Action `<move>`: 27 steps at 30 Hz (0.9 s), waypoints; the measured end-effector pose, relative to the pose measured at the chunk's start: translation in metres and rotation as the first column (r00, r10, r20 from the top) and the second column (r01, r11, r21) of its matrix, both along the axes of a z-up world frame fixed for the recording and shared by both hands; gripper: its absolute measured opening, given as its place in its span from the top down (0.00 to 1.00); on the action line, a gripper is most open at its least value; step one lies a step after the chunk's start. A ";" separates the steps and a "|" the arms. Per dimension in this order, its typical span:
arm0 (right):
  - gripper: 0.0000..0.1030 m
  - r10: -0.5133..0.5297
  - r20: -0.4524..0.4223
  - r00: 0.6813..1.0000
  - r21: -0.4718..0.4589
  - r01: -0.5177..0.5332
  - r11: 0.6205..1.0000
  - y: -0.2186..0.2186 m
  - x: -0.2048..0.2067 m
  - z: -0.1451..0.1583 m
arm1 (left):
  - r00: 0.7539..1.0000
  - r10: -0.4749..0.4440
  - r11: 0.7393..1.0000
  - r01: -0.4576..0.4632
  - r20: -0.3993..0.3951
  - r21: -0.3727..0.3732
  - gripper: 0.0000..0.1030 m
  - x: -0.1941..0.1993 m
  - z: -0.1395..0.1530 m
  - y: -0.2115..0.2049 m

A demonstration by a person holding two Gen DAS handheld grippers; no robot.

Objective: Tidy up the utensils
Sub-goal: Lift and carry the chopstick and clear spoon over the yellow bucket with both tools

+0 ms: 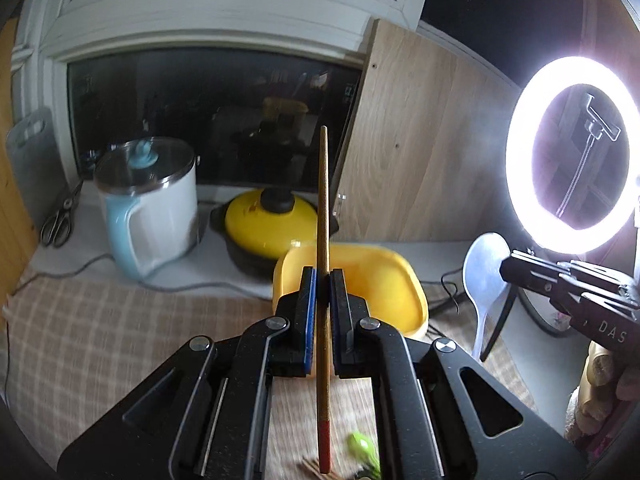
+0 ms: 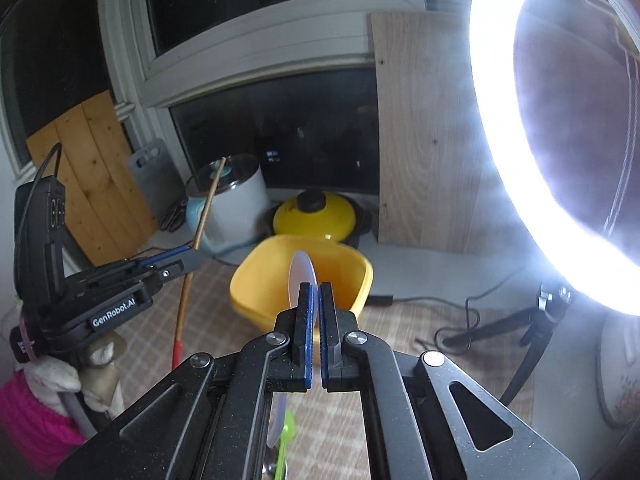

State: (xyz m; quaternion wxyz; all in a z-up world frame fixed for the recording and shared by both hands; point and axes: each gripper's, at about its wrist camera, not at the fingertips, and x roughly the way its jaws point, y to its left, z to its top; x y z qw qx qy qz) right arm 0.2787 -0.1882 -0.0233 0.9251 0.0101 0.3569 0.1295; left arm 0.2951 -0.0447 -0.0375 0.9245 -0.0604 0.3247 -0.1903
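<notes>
My left gripper [image 1: 323,276] is shut on a wooden chopstick [image 1: 323,208] with a red end, held upright in front of the yellow bowl [image 1: 384,280]. My right gripper [image 2: 314,290] is shut on a pale plastic spoon [image 2: 301,274], its bowl up, in front of the yellow bowl [image 2: 272,280]. The left wrist view shows the spoon [image 1: 484,276] and the right gripper [image 1: 506,268] at right. The right wrist view shows the left gripper [image 2: 188,254] with the chopstick [image 2: 200,232] at left. More utensils, including a green one [image 1: 362,446], lie on the checked cloth below.
A white and blue kettle [image 1: 148,208], a yellow-lidded pot [image 1: 268,224] and scissors [image 1: 60,220] stand by the window. A bright ring light [image 1: 572,152] on a tripod [image 2: 532,320] with a cable stands at right. A wooden panel [image 1: 408,152] leans behind the bowl.
</notes>
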 end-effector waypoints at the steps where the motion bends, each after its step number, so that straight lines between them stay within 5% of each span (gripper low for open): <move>1: 0.99 -0.004 0.010 1.000 -0.005 0.004 1.000 0.002 0.004 0.002 | 1.000 -0.005 1.000 0.005 0.011 0.004 0.96 0.005 0.001 -0.001; 14: 0.99 -0.106 0.138 0.985 -0.061 0.115 0.991 0.011 0.043 0.023 | 0.995 -0.038 0.999 0.039 0.094 -0.008 0.96 0.051 0.005 -0.015; 27: 0.99 -0.169 0.152 0.974 -0.089 0.184 0.979 0.010 0.077 0.005 | 0.997 -0.036 0.998 0.039 0.063 -0.041 0.96 0.086 -0.016 -0.024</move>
